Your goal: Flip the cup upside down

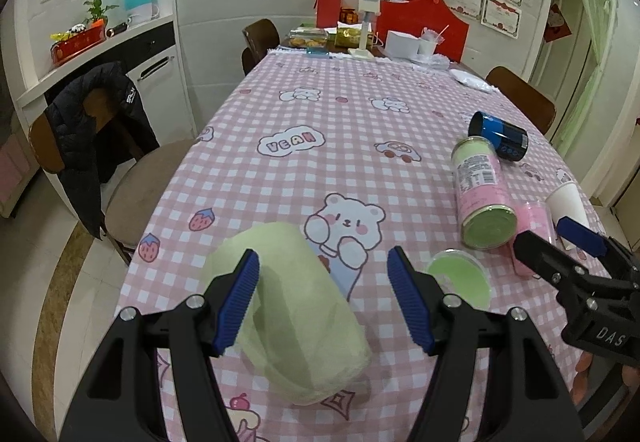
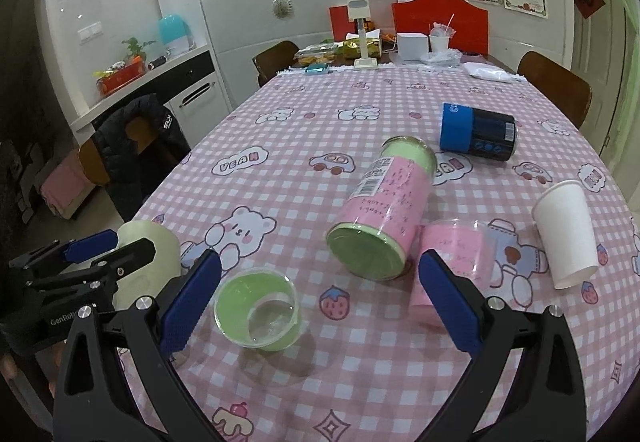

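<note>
A pale green cup (image 1: 296, 306) stands upside down on the pink checked tablecloth, between the fingers of my open left gripper (image 1: 324, 302), which does not touch it. It also shows in the right wrist view (image 2: 152, 262), behind the left gripper (image 2: 100, 250). A clear cup with a green label (image 2: 258, 308) stands upright, just inside the left finger of my open right gripper (image 2: 320, 302). It shows in the left wrist view (image 1: 460, 278) too. A clear cup with a pink label (image 2: 456, 258) lies by the right finger. A white paper cup (image 2: 566, 234) stands upside down at the right.
A pink and green can (image 2: 384, 206) lies on its side mid-table, with a blue and black can (image 2: 476, 132) lying beyond it. Boxes, a lamp and snacks crowd the far end (image 2: 400, 42). A chair with a black jacket (image 1: 96, 146) stands left of the table.
</note>
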### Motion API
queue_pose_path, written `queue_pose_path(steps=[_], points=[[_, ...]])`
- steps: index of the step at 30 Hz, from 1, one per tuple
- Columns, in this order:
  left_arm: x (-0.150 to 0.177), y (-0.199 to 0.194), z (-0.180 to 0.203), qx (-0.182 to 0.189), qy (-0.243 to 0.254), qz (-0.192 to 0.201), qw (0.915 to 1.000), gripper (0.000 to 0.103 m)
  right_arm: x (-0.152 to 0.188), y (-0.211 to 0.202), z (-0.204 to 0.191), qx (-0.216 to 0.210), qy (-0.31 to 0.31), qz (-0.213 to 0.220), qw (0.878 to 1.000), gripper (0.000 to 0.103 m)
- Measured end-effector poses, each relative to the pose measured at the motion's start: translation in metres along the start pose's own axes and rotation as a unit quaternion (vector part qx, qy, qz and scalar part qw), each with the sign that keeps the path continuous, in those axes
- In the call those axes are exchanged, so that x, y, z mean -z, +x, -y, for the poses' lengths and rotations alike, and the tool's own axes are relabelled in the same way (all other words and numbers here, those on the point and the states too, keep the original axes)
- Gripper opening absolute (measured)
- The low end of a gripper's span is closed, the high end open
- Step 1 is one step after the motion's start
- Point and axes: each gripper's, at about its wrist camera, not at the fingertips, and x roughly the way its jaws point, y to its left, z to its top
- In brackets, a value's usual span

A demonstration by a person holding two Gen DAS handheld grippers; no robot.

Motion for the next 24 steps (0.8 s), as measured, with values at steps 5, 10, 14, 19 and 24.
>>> queue_pose_path(steps=[5, 10, 14, 19, 24], points=[[0.001, 0.001, -0.005, 0.000, -0.003, 0.000, 1.0000, 0.066, 0.004, 0.003, -0.004, -0.003, -0.003, -0.008, 1.000, 0.095], [0.003, 0.000, -0.006, 0.000, 0.000, 0.004, 1.0000, 0.066, 0.015, 0.007, -0.009, -0.010, -0.011, -0.019, 1.000, 0.095], [0.004, -0.001, -0.006, 0.000, 0.000, 0.004, 1.0000, 0.066, 0.018, 0.007, -0.010, -0.006, -0.013, -0.019, 1.000, 0.095], [0.005, -0.002, -0.008, -0.002, -0.003, 0.009, 1.0000, 0.066, 0.018, 0.004, -0.012, -0.005, -0.015, -0.014, 1.000, 0.095], [0.009, -0.010, -0.015, -0.008, -0.005, 0.018, 0.9998, 0.066, 0.030, 0.011, -0.028, -0.024, -0.040, -0.026, 0.999, 0.095]])
